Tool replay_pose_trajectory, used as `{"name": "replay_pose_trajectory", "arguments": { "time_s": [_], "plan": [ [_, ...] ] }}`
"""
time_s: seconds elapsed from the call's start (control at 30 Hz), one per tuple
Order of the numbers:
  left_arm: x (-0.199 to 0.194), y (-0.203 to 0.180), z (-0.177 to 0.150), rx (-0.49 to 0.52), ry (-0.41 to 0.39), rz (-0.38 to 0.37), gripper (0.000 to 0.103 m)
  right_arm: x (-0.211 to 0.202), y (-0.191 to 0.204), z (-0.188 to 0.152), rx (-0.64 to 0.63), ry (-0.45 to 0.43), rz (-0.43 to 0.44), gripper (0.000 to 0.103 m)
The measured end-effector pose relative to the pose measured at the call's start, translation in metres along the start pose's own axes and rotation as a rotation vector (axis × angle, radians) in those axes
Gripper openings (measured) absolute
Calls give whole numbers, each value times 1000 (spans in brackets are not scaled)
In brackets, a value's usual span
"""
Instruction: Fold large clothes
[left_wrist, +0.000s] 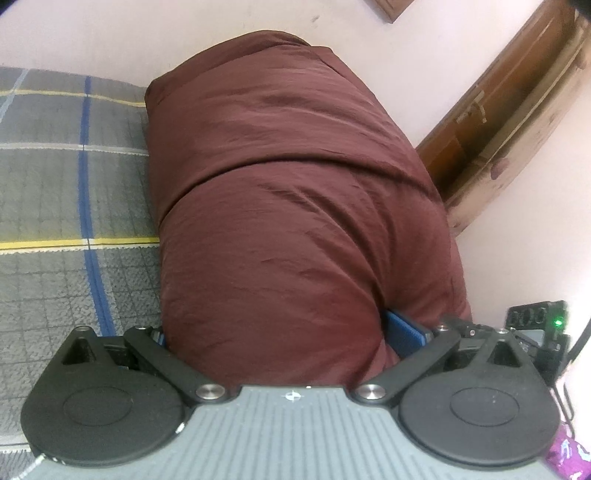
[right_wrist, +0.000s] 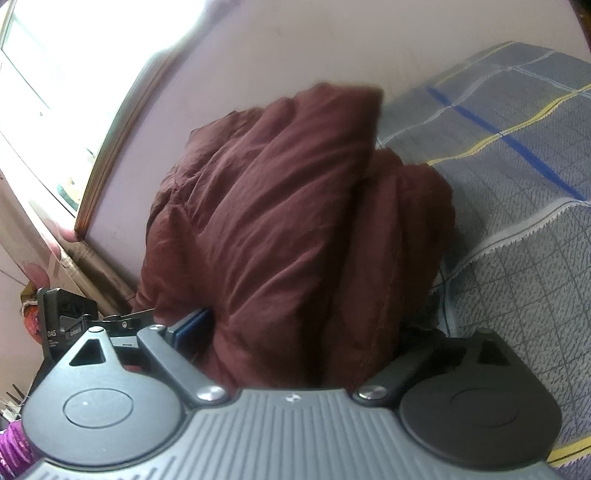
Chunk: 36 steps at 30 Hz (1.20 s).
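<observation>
Maroon fabric, a bulky folded garment, is seen lying on a grey checked bedspread crossed by blue and yellow stripes, close against a pale wall. In the left wrist view the left gripper is spread wide around the near end of the bundle, a blue pad at four o'clock being pressed into the cloth; the opposite pad is mostly hidden, so a full grip is only probable. In the right wrist view the right gripper is likewise held wide, the garment filling its jaws, one blue pad at eight o'clock appearing to touch the fabric. A wooden frame is seen at two o'clock.
</observation>
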<state>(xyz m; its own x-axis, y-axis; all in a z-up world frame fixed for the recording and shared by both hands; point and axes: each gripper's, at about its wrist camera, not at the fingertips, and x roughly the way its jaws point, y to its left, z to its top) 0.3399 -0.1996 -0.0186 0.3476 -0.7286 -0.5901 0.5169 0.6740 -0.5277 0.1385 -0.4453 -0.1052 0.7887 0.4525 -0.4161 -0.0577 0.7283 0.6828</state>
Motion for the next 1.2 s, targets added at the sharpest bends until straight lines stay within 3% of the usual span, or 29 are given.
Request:
{"name": "replay_pose_trajectory", "arguments": {
  "time_s": [0.13, 0.3, 0.57, 0.83, 1.03, 1.2],
  "plan": [
    [-2, -12, -2, 40, -23, 52, 103, -7, 16, -5, -63, -39, -39, 76],
    [-7, -24, -7, 81, -58, 113, 103, -14, 38, -10, -171, -70, -81, 62],
    [-9, -29, -6, 97, -63, 137, 103, -15, 35, -17, -152, -93, -73, 62],
    [-12, -31, -9, 101, -72, 148, 103, -15, 27, -18, -106, -94, -63, 68],
    [-21, -41, -15, 124, -122, 177, 99, -24, 39, -26, -156, -158, -45, 55],
    [-30, -51, -19, 144, -146, 192, 98, -30, 40, -33, -139, -198, -21, 53]
  ]
}}
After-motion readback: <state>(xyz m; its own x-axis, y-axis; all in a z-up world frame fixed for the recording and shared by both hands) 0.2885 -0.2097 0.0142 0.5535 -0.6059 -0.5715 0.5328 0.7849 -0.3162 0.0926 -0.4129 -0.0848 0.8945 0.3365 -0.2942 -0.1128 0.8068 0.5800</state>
